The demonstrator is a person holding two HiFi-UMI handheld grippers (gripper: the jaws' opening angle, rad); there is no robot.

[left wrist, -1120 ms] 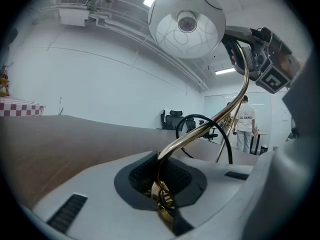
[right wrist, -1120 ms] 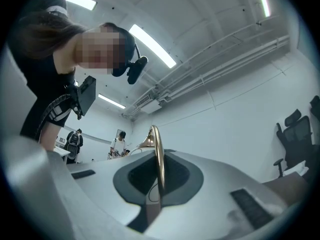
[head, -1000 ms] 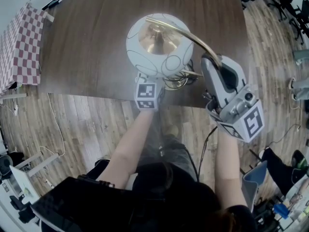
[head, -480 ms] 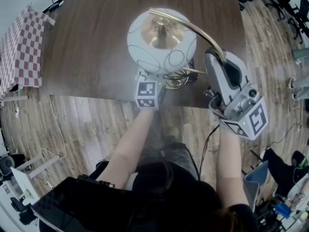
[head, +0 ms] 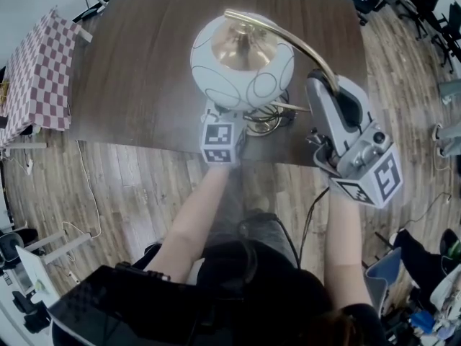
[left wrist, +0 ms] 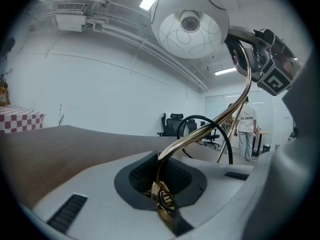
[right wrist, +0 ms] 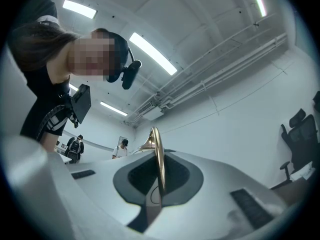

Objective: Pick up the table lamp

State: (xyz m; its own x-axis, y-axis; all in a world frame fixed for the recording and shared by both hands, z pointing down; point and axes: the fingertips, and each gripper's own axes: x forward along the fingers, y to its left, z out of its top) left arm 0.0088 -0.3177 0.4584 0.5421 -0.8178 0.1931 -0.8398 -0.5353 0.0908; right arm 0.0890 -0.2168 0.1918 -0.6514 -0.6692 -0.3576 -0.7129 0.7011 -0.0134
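Hiding left gripper (left wrist: 165,206) (mostly): table lamp (head: 241,63)

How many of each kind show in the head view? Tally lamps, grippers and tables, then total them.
Lamps: 1, the table lamp
Grippers: 2, the left gripper and the right gripper
Tables: 2, the wooden table and the checkered-cloth table
Total: 5

In the head view the white shade (head: 241,60) covers the front of the left gripper (left wrist: 161,186) and most of the lamp base (head: 266,125). The checked cloth (head: 39,71) is cut by the left edge. In the left gripper view the shade's top is cut off.
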